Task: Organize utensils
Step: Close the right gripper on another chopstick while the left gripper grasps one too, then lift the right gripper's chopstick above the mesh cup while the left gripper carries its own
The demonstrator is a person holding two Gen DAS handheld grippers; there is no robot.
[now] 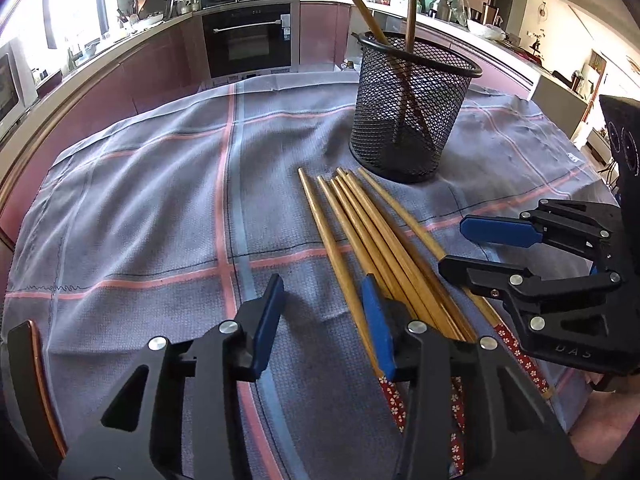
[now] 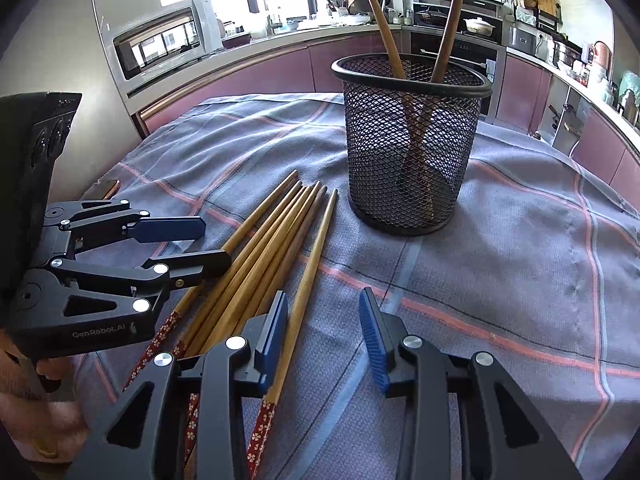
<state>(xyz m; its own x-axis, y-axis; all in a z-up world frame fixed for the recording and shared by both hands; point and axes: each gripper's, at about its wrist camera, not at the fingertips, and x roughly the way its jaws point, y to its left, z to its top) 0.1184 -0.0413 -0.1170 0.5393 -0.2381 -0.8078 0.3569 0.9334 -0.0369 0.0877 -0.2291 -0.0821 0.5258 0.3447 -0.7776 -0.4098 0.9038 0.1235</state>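
Closest in, the left gripper [image 1: 322, 322] hangs low over the cloth with its blue pads apart and nothing pressed between them; only the plaid tablecloth [image 1: 140, 208] shows in the gap. Its right-hand finger sits over the near ends of the chopsticks [image 1: 362, 224], so those ends are partly covered and how many lie under it is hard to count.

The right gripper [image 2: 324, 322] stands loose as well, jaws parted over bare cloth. One chopstick [image 2: 310, 272] runs just beside the inner face of its left pad; whether the pad touches it cannot be told. The red flowered handles [image 2: 262, 424] of the sticks vanish beneath both grippers' black frames, cut off at the bottom edge.

The bundle of wooden chopsticks lies flat on the cloth between the two grippers, tips fanned toward the holder. A bit of pink sleeve shows under the left gripper in the right wrist view.

Just beyond the tips stands the black mesh holder [image 2: 412, 148], upright. Two long wooden utensils [image 2: 450, 20] lean in it, crossing; their upper ends run out of the top of the view, and their lower ends are only dim through the mesh.

Farther off, the oven [image 1: 248, 38] and cluttered counters are too small to make out in detail.
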